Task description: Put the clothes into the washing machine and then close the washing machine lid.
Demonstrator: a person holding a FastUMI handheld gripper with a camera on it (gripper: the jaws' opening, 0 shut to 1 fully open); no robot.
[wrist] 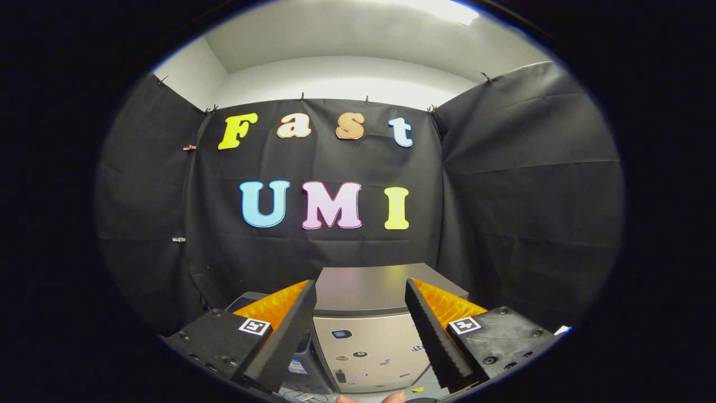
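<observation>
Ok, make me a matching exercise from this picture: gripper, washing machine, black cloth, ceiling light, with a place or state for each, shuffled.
Things:
1. gripper
2. washing machine
3. black cloth
4. ceiling light

Places or states:
A. hangs behind the machine as the booth's wall
B. open, fingers apart with nothing between them
C. overhead, above the white wall
D. just beyond the fingers, seen through the gap between them

Pairs: 1-B, 2-D, 3-A, 4-C
</observation>
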